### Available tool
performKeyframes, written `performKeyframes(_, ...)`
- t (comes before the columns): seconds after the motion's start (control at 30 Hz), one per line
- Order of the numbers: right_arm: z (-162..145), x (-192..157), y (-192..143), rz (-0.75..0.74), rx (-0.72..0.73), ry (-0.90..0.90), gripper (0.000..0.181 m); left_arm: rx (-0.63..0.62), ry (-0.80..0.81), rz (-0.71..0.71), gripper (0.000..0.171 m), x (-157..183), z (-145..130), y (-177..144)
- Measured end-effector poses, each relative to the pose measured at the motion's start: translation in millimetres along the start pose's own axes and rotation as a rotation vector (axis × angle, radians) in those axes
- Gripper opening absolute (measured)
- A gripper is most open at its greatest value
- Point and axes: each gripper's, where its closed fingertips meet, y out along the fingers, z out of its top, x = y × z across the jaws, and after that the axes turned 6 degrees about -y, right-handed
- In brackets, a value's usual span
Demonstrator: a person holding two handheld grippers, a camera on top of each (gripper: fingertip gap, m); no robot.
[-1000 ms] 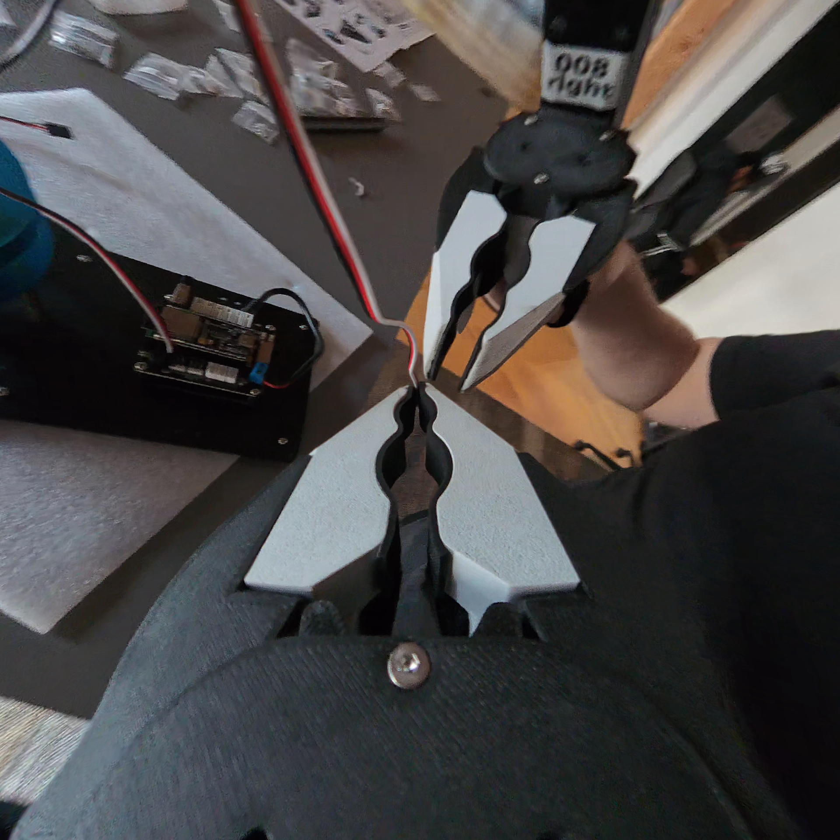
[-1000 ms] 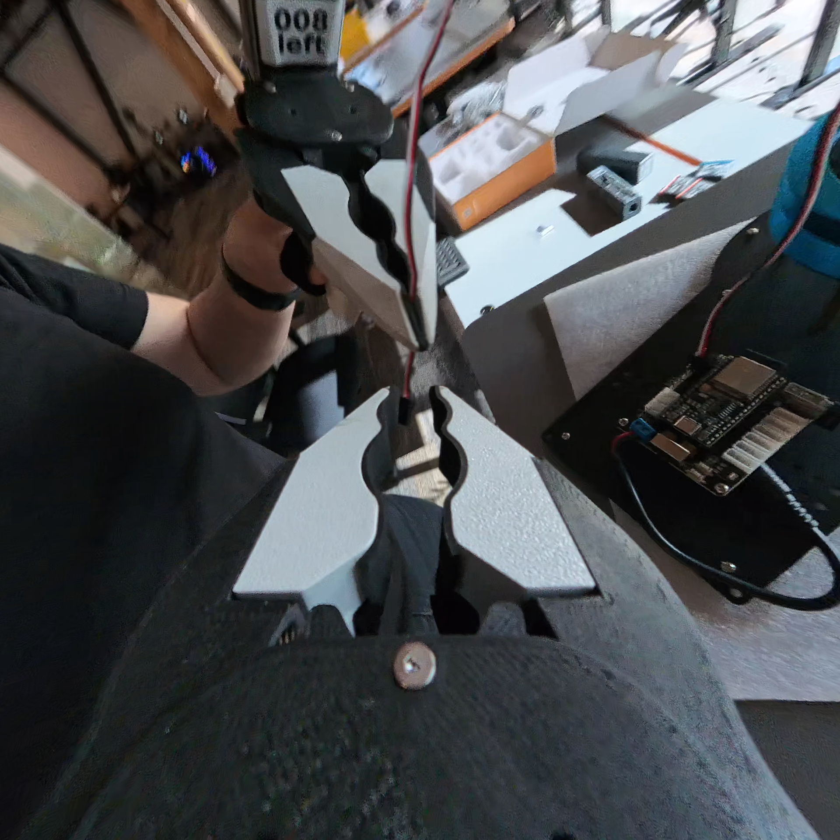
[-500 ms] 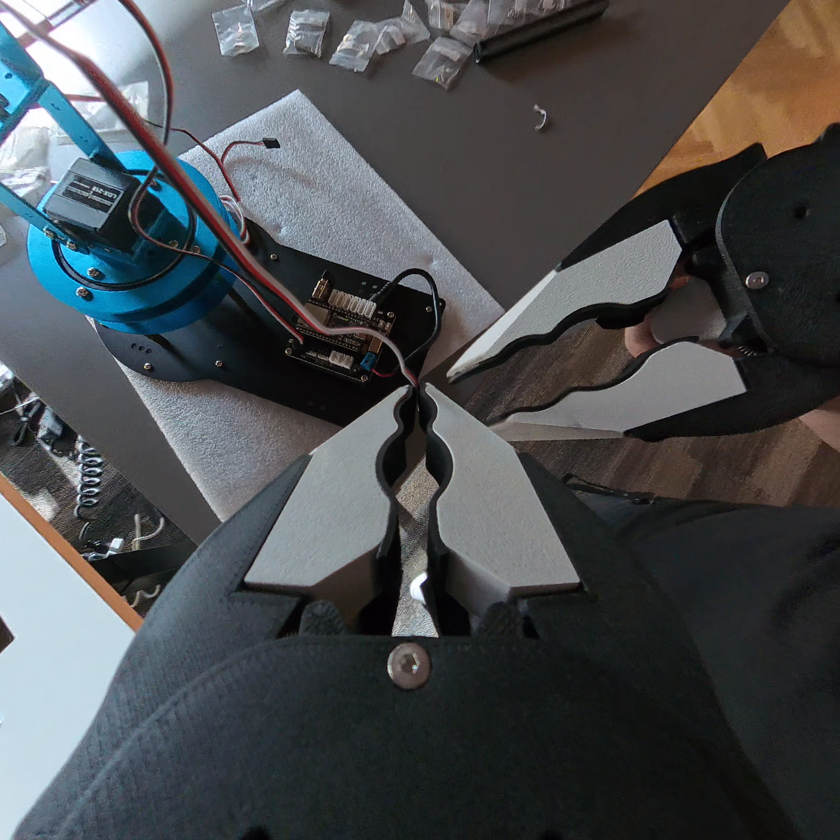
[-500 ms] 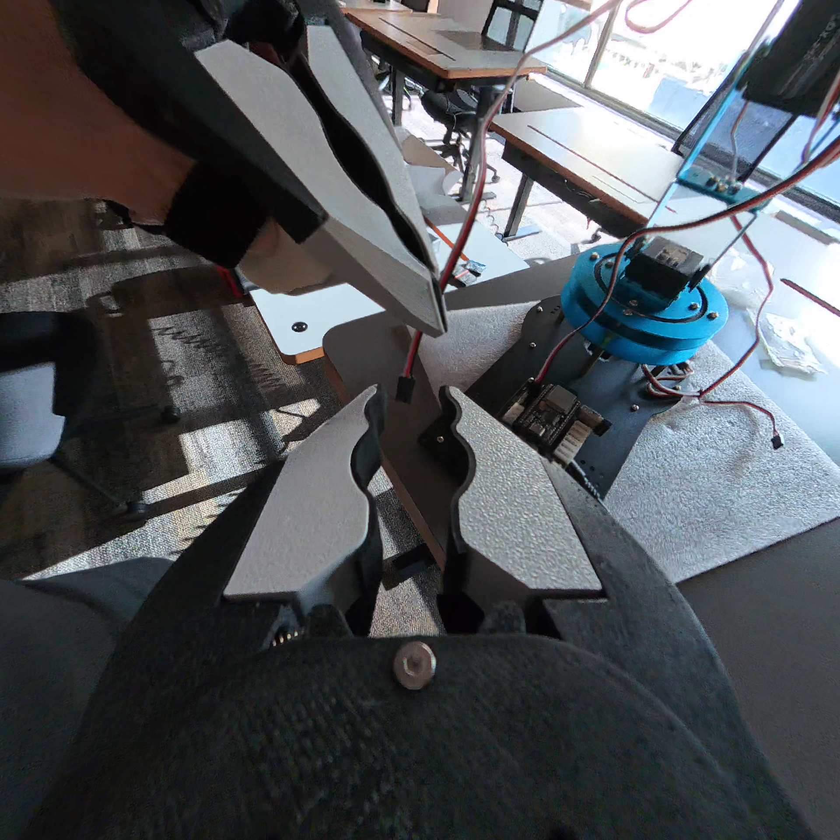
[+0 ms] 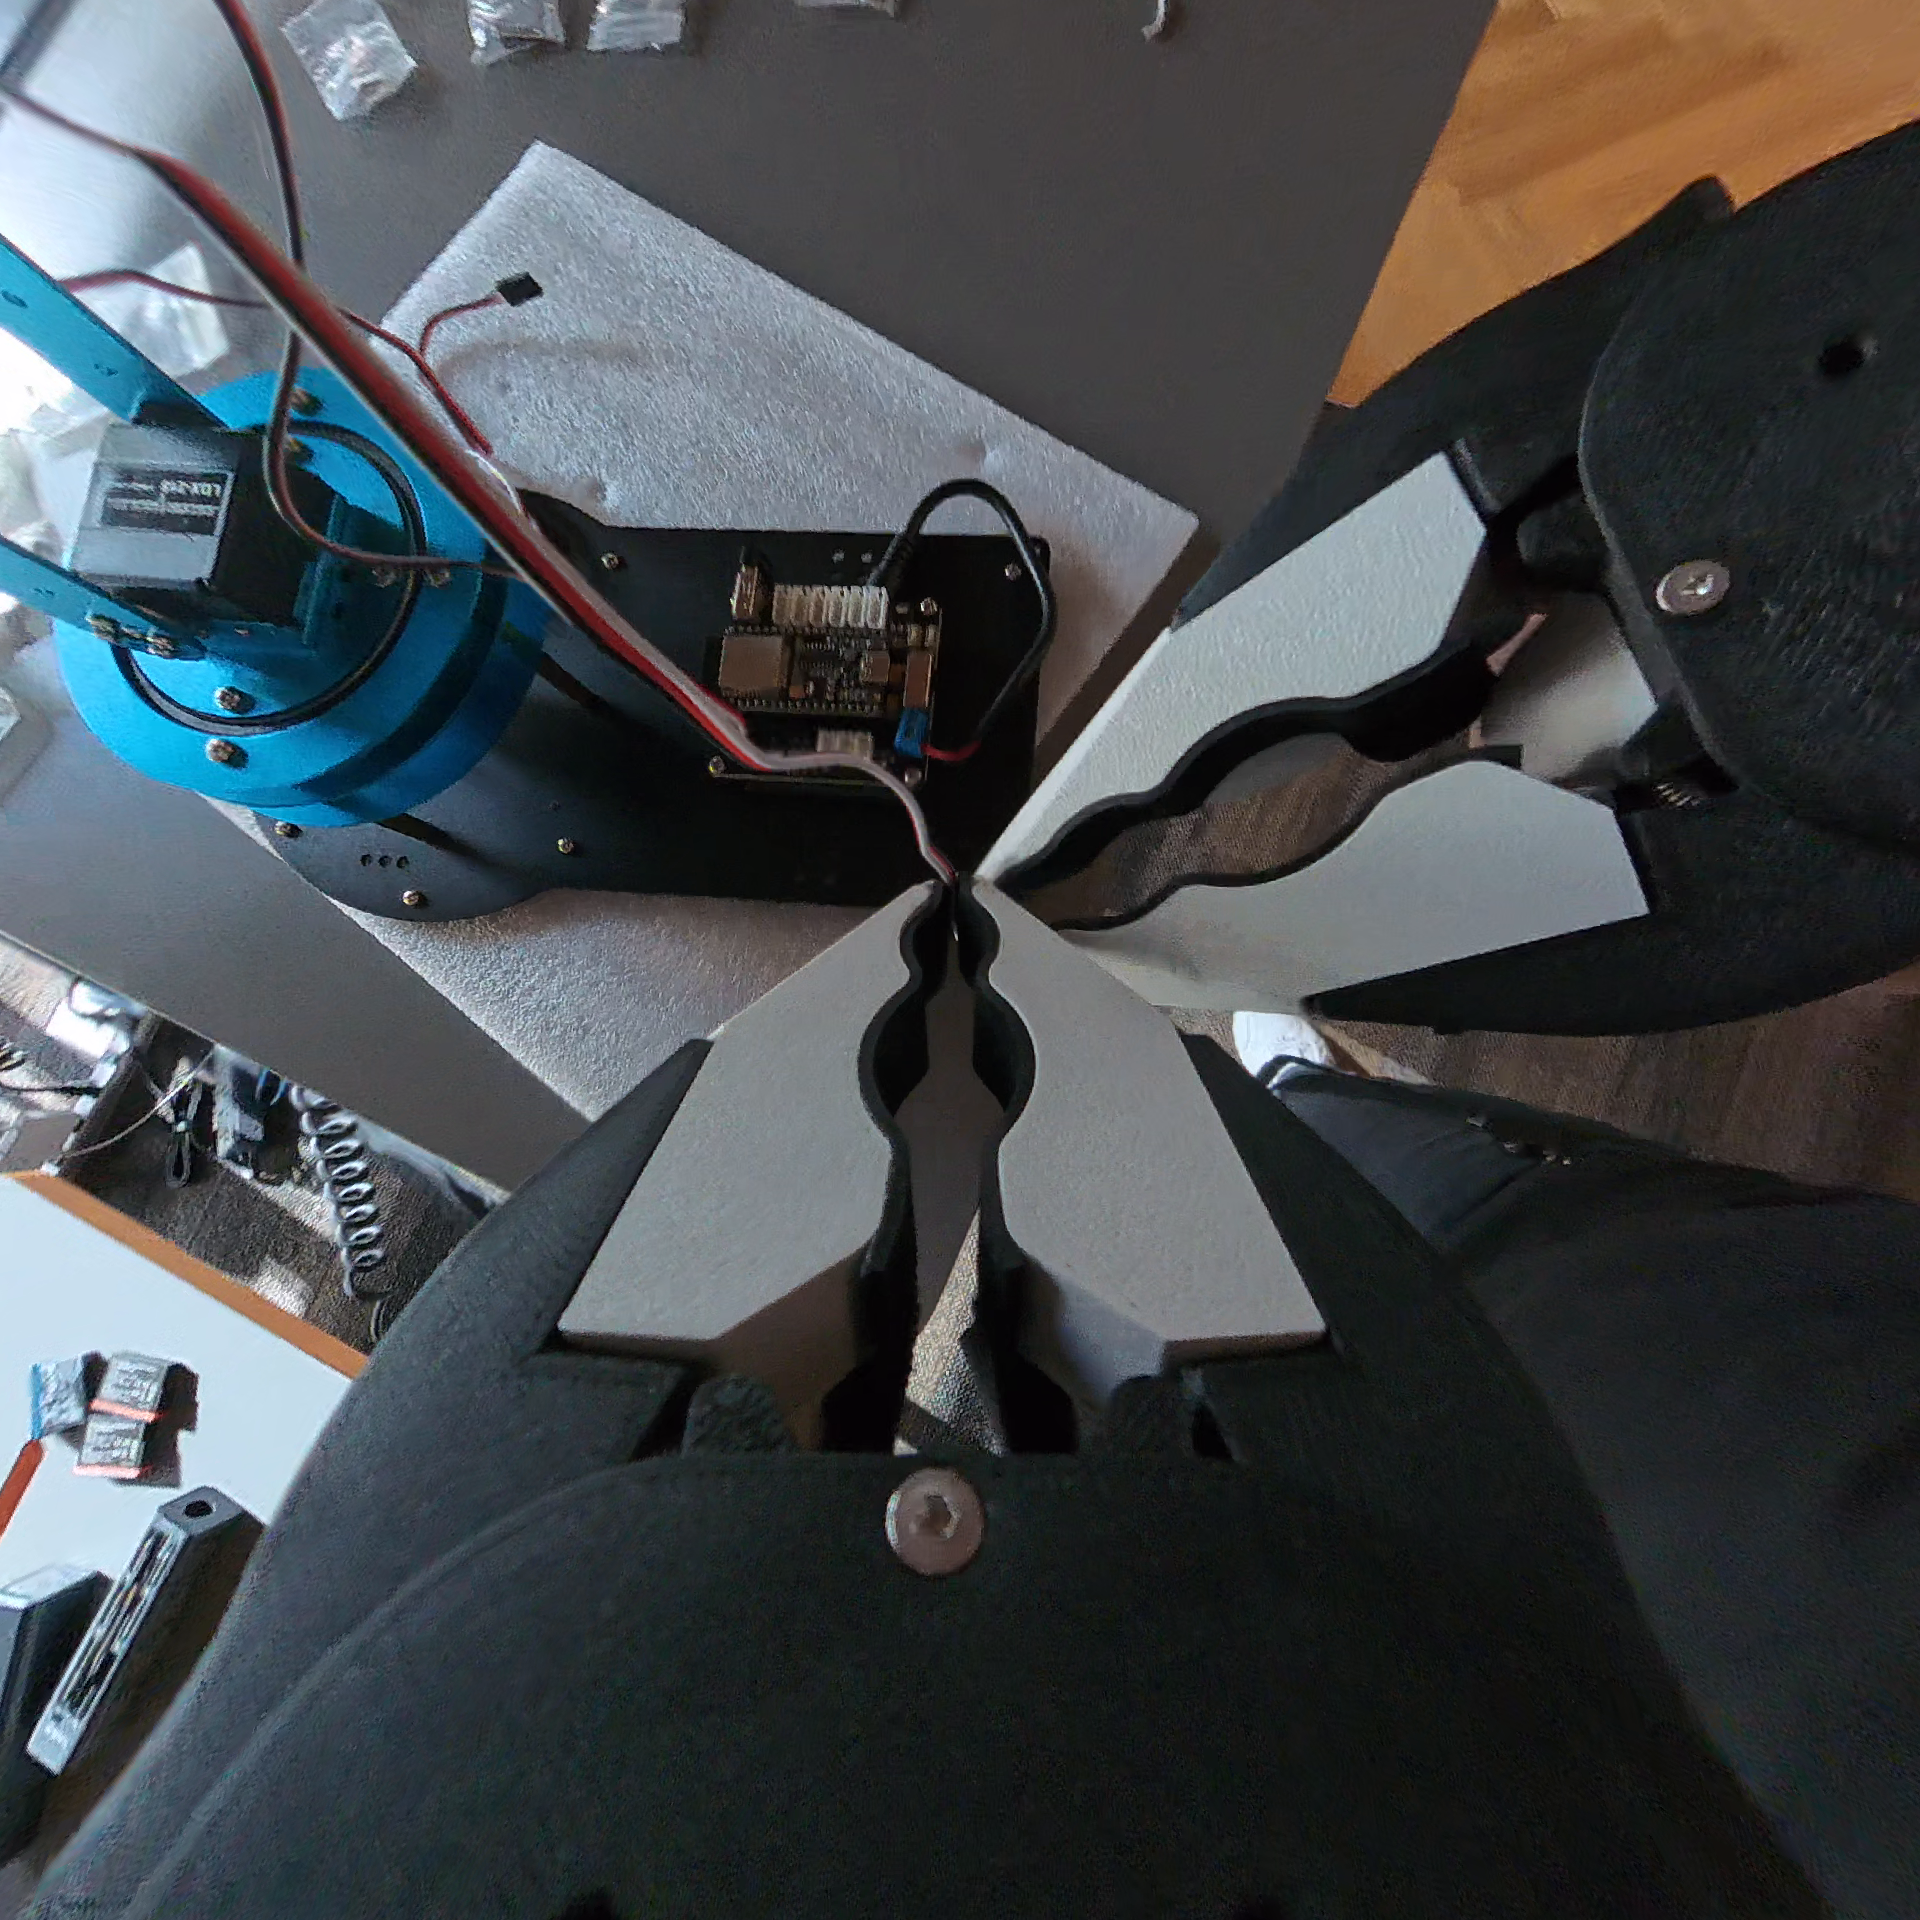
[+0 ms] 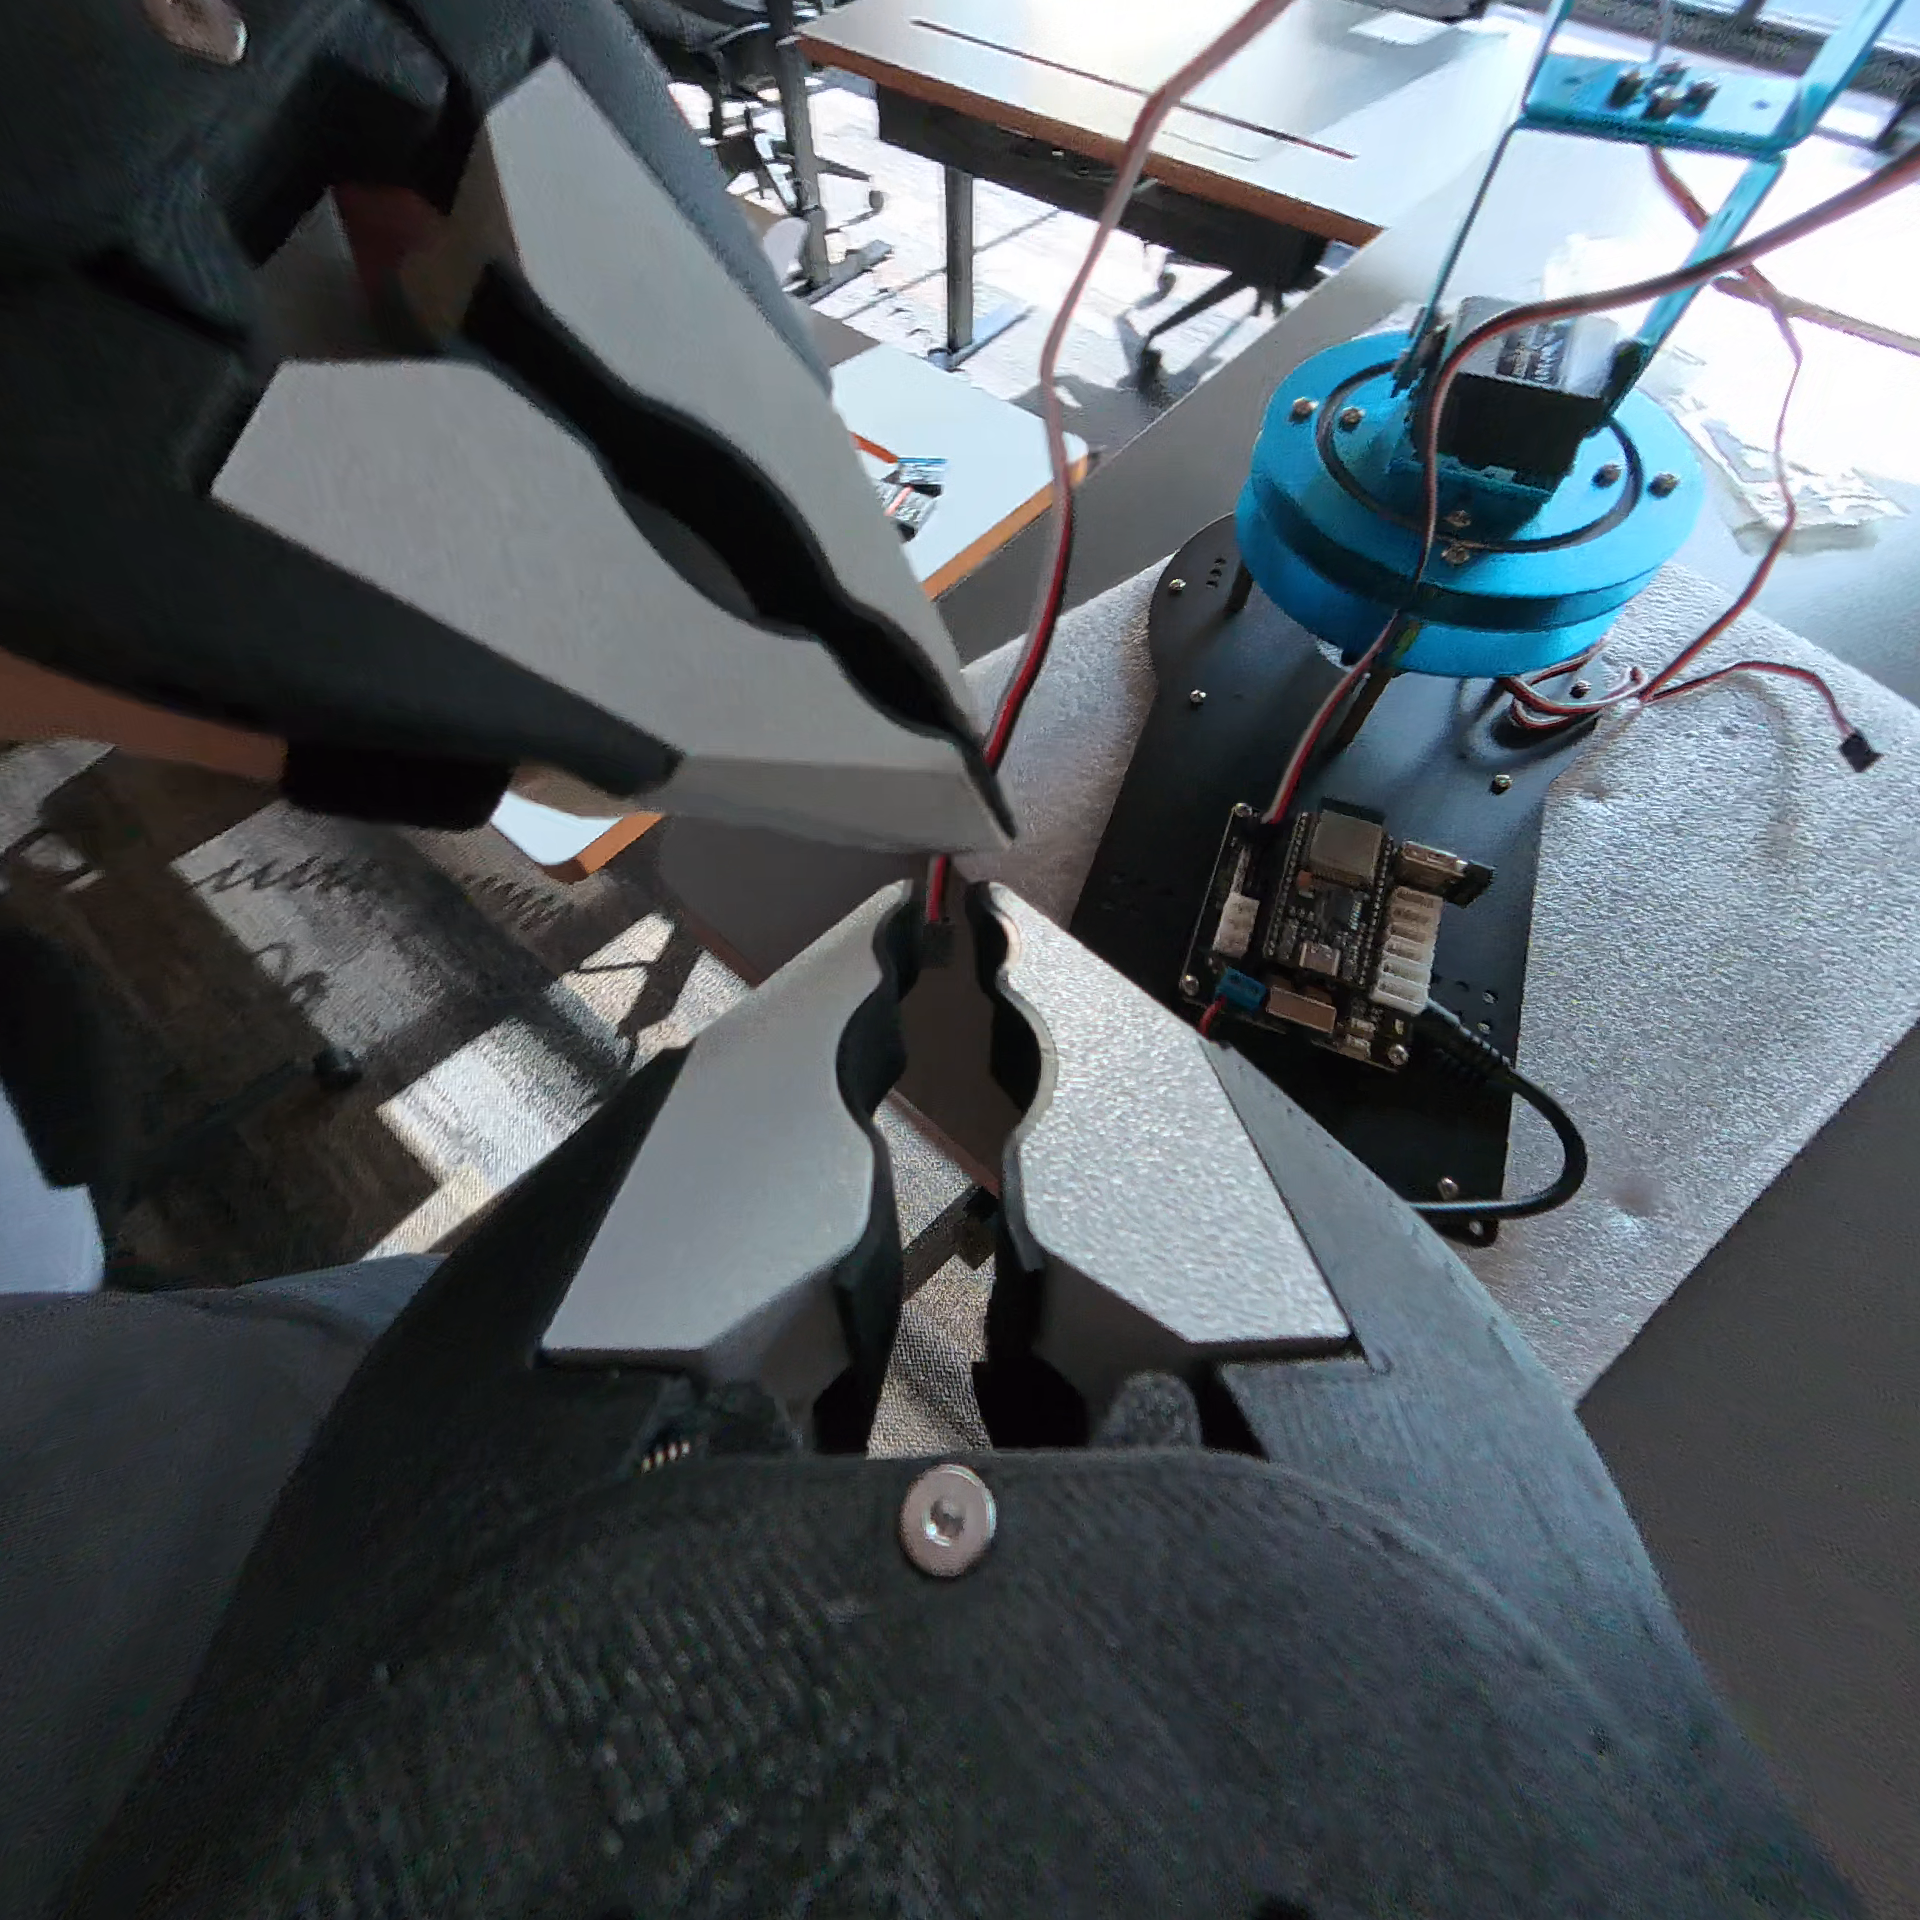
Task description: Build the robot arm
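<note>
left hand-held gripper (image 5: pixel 956 904) is closed, tips pinching the red/white/black servo wire (image 5: pixel 582 623) a little way back from its free end. wire runs up and left from the pinch, passing over the controller board (image 5: pixel 831 665) toward the blue turntable base (image 5: pixel 281 665)

right hand-held gripper (image 6: pixel 951 899) is slightly open, fingers not clamped. the wire's black plug connector (image 6: pixel 940 940) hangs in the gap right at the fingertips; cannot tell if it touches either finger

the two grippers meet nearly tip to tip: in the right wrist view the left one comes in from upper left, its tips just above the right one's gap, and the wire (image 6: pixel 1039 582) drops out below them straight into that gap. in the left wrist view the right one (image 5: pixel 1023 904) enters from the right, tips just beside the pinch point

pinch point hovers off the near edge of the dark bench (image 5: pixel 935 208), just beside the corner of the white foam sheet (image 5: pixel 727 395). the black base plate (image 5: pixel 644 831) lies on the foam and carries the board and turntable, near the grippers but apart from them

another loose servo lead with a black plug (image 5: pixel 514 289) lies on the foam, well apart. small clear bags (image 5: pixel 348 62) sit at the far edge of the bench
</note>
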Motion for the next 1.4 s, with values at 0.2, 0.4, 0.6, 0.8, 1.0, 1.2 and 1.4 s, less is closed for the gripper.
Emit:
performKeyframes(0.2, 7.0, -17.9, 31.1, -0.078, -0.08, 0.029, 0.008, 0.017, 0.061, -0.101, 0.0, -18.6, -18.4, -14.6)
performKeyframes(0.4, 19.8, -31.0, 38.9, -0.128, -0.089, 0.11, 0.016, 0.035, 0.076, -0.146, 0.0, -30.1, -24.2, -27.2)
performKeyframes(0.6, 26.7, -28.7, 29.0, -0.2, -0.099, 0.08, 0.011, 0.092, 0.011, -0.211, 0.0, -26.0, -15.3, -37.7)
performKeyframes(0.8, 27.5, -29.3, -12.6, -0.25, -0.024, 0.015, 0.027, 0.112, -0.049, -0.273, 0.0, -16.8, -12.0, -49.8)
performKeyframes(1.0, 5.4, -37.8, -46.6, -0.11, 0.068, 0.096, 0.028, 0.187, -0.15, -0.353, 0.0, -9.1, -2.1, -57.8)
performKeyframes(1.2, -20.0, -28.9, -60.1, -0.022, 0.119, 0.155, 0.027, 0.236, -0.256, -0.411, 0.0, 0.9, 5.4, -57.8)
performKeyframes(1.4, -34.9, -29.2, -58.4, 0.012, 0.134, 0.124, 0.024, 0.241, -0.298, -0.338, 0.0, -0.4, 2.0, -50.5)
